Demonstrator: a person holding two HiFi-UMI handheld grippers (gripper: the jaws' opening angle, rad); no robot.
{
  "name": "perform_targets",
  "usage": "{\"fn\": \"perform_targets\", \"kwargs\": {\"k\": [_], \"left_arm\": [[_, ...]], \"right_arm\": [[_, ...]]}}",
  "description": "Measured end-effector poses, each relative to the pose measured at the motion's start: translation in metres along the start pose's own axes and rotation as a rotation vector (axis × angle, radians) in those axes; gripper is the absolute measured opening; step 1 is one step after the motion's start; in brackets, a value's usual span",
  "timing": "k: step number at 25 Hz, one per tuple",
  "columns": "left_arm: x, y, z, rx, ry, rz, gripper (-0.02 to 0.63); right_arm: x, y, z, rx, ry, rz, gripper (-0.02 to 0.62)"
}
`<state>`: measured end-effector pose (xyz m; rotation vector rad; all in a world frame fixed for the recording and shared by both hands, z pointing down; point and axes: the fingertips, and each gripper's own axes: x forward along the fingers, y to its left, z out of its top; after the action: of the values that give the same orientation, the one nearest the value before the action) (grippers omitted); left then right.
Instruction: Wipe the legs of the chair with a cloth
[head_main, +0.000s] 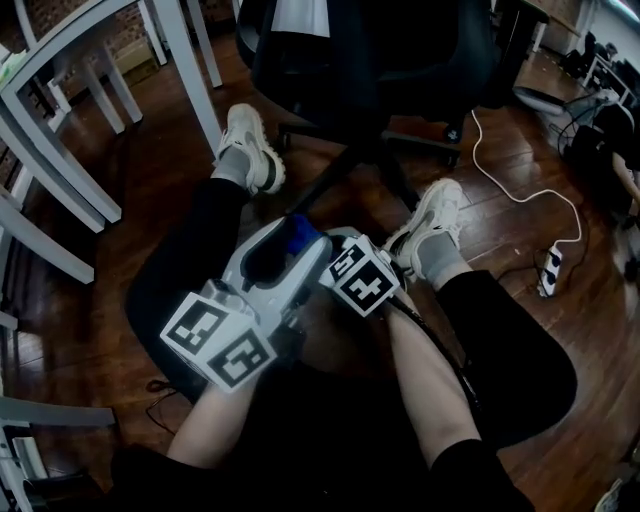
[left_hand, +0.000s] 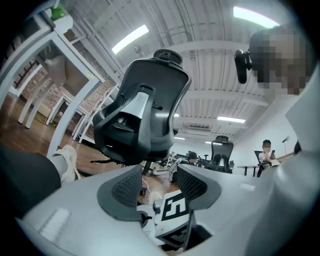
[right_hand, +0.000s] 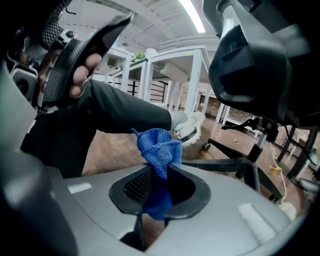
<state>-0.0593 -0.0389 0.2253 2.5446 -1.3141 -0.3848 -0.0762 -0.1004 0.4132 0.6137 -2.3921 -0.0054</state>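
The right gripper (right_hand: 160, 176) is clenched on a blue cloth (right_hand: 159, 150), near the chair (right_hand: 260, 55) legs (right_hand: 225, 163). The left gripper (left_hand: 159, 184) is released, jaws apart.

Open-plan office: black swivel chair (left_hand: 142, 120), white desks (head_main: 190, 65), ceiling strip lights (left_hand: 130, 39), wood floor (head_main: 150, 170).

chair (head_main: 370, 50): top cut off by edge | legs (head_main: 425, 141): partly hidden under it | cloth (head_main: 300, 233): mostly hidden

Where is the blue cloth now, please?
Right gripper view: the blue cloth is pinched in the jaws of the right gripper, short of the chair base.
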Motion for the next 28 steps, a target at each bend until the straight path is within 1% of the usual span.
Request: {"fn": "perform_targets", "kwargs": {"k": [2,4,6,9,14,17,19,21,23,24,26,28], "left_arm": [[0.001,-0.016,0.003,0.001,-0.013,-0.04,0.207],[0.002,-0.027,0.006,0.02,-0.021,-0.071,0.207],[-0.003,-0.028,0.003,0.037,-0.021,-0.067,0.207],[-0.008,-0.024,-0.008,0.032,-0.012,-0.058,0.207],[-0.011,-0.019,-0.025,-0.007,0.004,-0.066,0.207],[-0.011,-0.011,-0.025,-0.006,0.013,-0.056,0.207],[-0.011,-0.001,-0.023,-0.004,0.012,-0.044,0.207],[-0.013,0.009,-0.024,-0.009,0.015,-0.023,0.207],[-0.018,0.017,-0.023,-0.008,0.012,-0.009,0.207],[-0.02,0.02,-0.02,-0.003,0.004,-0.003,0.207],[-0.025,0.026,-0.013,0.018,-0.01,0.016,0.207],[-0.029,0.034,-0.012,0.045,-0.007,0.048,0.207]], "right_arm": [[0.003,0.005,-0.002,-0.039,0.011,0.012,0.083],[0.005,0.0,0.001,-0.049,0.016,-0.003,0.083],[0.007,-0.004,0.01,-0.025,0.005,-0.016,0.083],[0.011,-0.002,0.027,0.016,-0.025,-0.018,0.083],[0.017,0.016,0.04,-0.003,-0.079,0.042,0.083],[0.022,0.025,0.044,-0.012,-0.117,0.082,0.083],[0.024,0.025,0.042,-0.01,-0.121,0.088,0.083],[0.025,0.018,0.031,0.004,-0.087,0.059,0.083],[0.025,0.003,0.015,0.032,-0.031,-0.004,0.083],[0.024,-0.006,0.01,0.049,-0.018,-0.032,0.083],[0.021,-0.02,0.009,0.076,-0.015,-0.071,0.083],[0.019,-0.024,0.008,0.089,-0.013,-0.091,0.083]]}}
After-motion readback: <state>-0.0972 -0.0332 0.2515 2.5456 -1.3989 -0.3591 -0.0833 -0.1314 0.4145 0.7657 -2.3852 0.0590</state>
